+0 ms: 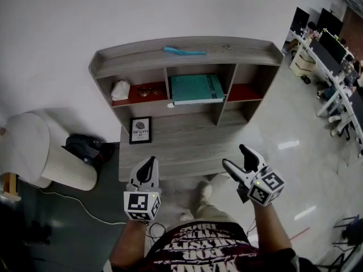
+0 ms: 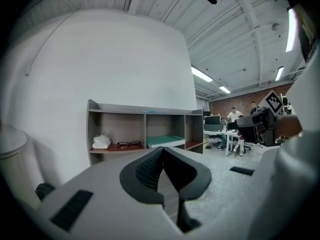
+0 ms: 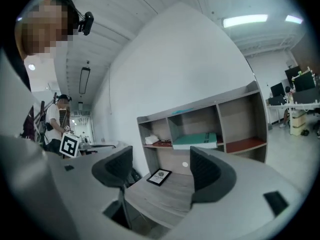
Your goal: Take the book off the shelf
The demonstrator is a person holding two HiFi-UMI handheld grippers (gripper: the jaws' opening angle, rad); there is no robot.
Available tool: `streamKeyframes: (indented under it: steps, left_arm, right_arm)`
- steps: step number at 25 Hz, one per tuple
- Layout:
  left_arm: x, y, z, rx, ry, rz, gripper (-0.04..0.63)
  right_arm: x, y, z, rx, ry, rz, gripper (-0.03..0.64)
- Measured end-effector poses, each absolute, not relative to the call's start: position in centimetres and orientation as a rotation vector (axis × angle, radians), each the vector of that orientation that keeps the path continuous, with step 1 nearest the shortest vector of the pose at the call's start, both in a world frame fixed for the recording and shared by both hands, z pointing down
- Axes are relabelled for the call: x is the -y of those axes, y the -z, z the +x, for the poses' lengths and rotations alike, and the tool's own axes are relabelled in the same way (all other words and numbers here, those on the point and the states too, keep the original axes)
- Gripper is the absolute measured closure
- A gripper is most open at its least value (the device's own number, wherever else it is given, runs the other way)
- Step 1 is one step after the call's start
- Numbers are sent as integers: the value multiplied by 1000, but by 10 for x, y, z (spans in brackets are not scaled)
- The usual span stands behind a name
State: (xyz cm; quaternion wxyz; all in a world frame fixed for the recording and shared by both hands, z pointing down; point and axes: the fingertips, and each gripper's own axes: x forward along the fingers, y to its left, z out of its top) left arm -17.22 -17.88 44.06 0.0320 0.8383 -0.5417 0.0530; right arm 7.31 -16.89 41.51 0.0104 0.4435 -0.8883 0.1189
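A teal book [image 1: 196, 88] [image 2: 164, 141] [image 3: 196, 139] lies flat in the middle compartment of the grey shelf unit [image 1: 108, 57] against the white wall. My left gripper [image 1: 148, 164] [image 2: 163, 160] hovers near the front edge of the desk surface, well short of the book, with its jaws shut and nothing between them. To its right, my right gripper [image 1: 236, 156] [image 3: 162, 166] stands open and empty, also short of the shelf, at about the same distance from the book.
The left compartment holds a white cloth [image 1: 119, 89] and eyeglasses [image 1: 149, 89]. A teal object [image 1: 183, 51] lies on the shelf top. A framed picture [image 1: 140, 130] stands on the desk. A white bin [image 1: 42, 157] and dark bag [image 1: 85, 147] sit left. Office desks [image 1: 334, 61] are at right.
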Motion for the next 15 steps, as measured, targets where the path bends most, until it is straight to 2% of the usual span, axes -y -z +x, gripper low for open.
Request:
streamKeyframes:
  steps: [15]
  left_arm:
    - [266,-454,-168,1697,-225,2561,589]
  right_arm:
    - [278,-450,78,2807,-629,1338,275]
